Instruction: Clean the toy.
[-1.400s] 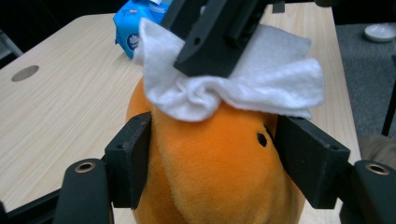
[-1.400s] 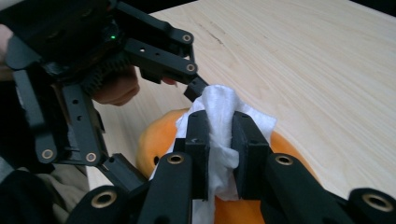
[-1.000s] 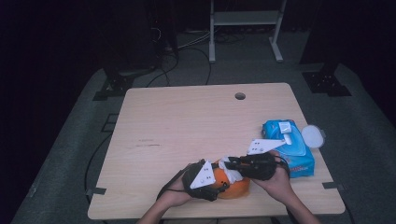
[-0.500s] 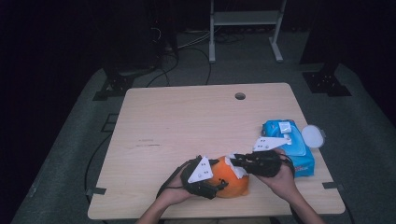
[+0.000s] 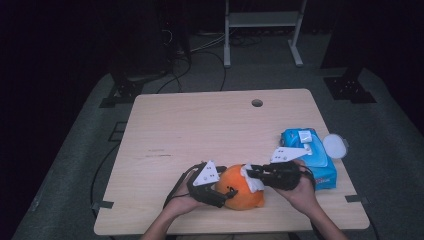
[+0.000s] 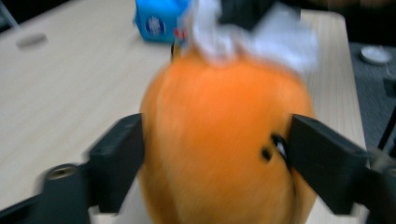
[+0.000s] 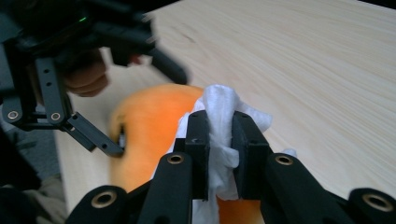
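High view: orange plush toy (image 5: 241,187) at near table (image 5: 200,130) edge, between spreading left gripper (image 5: 224,192) jaws; white wipe (image 5: 252,177) pinched in right gripper (image 5: 255,173). Risk: toy rolling free, wipe snagging fur.

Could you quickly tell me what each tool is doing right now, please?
Left tool: jaws just opening, astride the orange plush toy.
Right tool: shut on a white tissue.

Lab — dark room, cabled floor (image 5: 200,55)
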### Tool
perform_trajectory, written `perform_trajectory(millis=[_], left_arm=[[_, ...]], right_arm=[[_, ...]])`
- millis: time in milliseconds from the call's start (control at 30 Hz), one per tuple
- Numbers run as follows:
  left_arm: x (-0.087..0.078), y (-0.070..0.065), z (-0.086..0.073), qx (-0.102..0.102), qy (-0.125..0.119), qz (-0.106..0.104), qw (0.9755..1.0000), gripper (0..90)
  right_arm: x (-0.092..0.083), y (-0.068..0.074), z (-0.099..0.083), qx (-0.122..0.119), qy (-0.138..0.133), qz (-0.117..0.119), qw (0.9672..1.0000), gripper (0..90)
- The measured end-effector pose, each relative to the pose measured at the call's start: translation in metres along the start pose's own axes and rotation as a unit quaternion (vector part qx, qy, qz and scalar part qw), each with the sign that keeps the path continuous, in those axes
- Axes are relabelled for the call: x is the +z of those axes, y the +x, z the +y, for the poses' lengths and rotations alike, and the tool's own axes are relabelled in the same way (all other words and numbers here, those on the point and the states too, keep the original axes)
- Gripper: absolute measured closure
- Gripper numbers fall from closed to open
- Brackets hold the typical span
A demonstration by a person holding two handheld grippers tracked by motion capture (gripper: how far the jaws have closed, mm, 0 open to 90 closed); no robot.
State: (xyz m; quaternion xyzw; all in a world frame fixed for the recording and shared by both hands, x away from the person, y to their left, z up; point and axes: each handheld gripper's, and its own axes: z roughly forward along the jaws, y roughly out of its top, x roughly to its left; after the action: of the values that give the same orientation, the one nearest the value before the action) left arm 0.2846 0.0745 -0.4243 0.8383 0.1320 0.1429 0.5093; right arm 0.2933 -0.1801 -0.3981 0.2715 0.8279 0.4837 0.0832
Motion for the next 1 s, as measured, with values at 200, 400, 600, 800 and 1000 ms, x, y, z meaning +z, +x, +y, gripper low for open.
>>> perform_trajectory(millis=[200,400,600,800,1000], left_arm=[[0.004,-0.004,-0.002,0.016,0.018,0.005,0.9997,35.4],[-0.001,0.011,-0.012,-0.019,0.026,0.013,0.9994,37.9],[-0.003,0.011,-0.007,-0.020,0.005,0.001,0.9998,30.2],[0.000,0.015,-0.011,-0.038,0.029,0.009,0.9988,37.2],[-0.005,0.032,-0.021,-0.087,0.029,0.012,0.9957,37.5]], right_arm=[[0.005,0.002,0.000,-0.006,0.002,-0.001,1.0000,77.2],[-0.005,-0.019,-0.012,0.020,0.007,-0.019,0.9996,77.2],[0.002,-0.011,-0.008,0.013,0.007,-0.020,0.9997,77.0],[0.004,-0.022,-0.012,0.036,0.004,-0.009,0.9993,76.9],[0.004,-0.021,-0.017,0.040,0.015,0.013,0.9990,76.9]])
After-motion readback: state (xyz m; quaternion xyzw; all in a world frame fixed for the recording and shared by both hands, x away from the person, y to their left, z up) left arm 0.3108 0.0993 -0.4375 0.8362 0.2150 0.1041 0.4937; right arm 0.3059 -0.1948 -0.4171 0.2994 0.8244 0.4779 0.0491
